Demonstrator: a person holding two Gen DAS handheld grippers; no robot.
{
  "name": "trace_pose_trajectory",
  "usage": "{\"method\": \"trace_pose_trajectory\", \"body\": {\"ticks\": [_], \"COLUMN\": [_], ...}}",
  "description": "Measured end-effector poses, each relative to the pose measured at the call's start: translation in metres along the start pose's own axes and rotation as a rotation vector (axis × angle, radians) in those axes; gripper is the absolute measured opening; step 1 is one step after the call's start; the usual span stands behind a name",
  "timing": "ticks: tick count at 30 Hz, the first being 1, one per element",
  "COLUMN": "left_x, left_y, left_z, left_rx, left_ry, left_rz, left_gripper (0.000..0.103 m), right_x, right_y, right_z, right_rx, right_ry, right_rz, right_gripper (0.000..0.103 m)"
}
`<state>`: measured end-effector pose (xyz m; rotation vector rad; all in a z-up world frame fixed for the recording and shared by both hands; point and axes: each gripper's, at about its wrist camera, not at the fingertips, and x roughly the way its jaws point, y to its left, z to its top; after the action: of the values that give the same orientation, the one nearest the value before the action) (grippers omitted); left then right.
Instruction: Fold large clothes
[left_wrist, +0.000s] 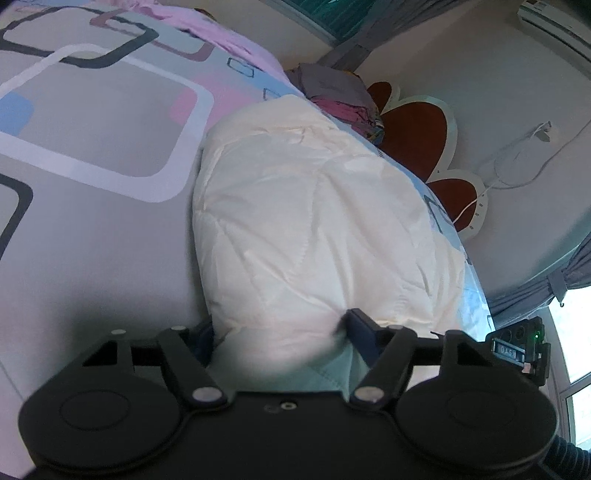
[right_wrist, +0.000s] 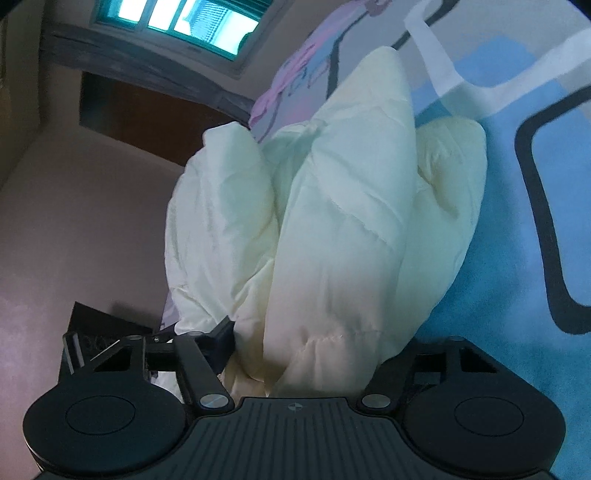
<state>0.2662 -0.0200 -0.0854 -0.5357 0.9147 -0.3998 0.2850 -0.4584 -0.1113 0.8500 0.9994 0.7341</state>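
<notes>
Cream quilted padded coat (left_wrist: 317, 221) is lying bunched mid-frame on the patterned bed (left_wrist: 92, 258), folding barely begun; left gripper (left_wrist: 280, 332) and right gripper (right_wrist: 306, 350) are each clamping its near edge.

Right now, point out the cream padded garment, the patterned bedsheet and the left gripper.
cream padded garment (left_wrist: 314, 221): left wrist view, middle of its quilted surface.
patterned bedsheet (left_wrist: 92, 240): left wrist view, bare grey area.
left gripper (left_wrist: 280, 332): left wrist view, midway between fingertips.
</notes>
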Motion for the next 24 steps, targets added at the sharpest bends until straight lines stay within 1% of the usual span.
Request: {"method": "trace_pose_trajectory", "body": {"ticks": [2,4,8,13,18,24], "left_x": [-0.003,-0.007,-0.017,-0.03,-0.045,-0.069], "left_y": [-0.005,-0.012,-0.023,-0.03,-0.028,-0.009], "left_z": [0.0,0.0,0.002,0.007,0.02,0.048], "left_rx": [0.018,0.041,0.086,0.128,0.169,0.206], "left_ry": [-0.008,-0.015,-0.03,-0.058,-0.087,-0.116], "left_rz": [-0.002,-0.001,-0.008,-0.033,-0.073,-0.111], "left_gripper": [0.069,0.068,0.068,0.068,0.068,0.068], "right_x": [-0.001,-0.006,-0.012,-0.007,-0.003,0.025], "right_y": [0.006,0.012,0.023,0.047,0.071,0.112], "right_z": [0.0,0.002,0.001,0.0,-0.003,-0.002], "right_rx": [-0.015,-0.043,-0.076,-0.112,-0.144,-0.191], "right_ry": [-0.003,-0.006,-0.017,-0.042,-0.083,-0.121], "right_rz": [0.007,0.01,0.013,0.013,0.011,-0.006], "right_gripper": [0.058,0.056,0.056,0.055,0.055,0.055]}}
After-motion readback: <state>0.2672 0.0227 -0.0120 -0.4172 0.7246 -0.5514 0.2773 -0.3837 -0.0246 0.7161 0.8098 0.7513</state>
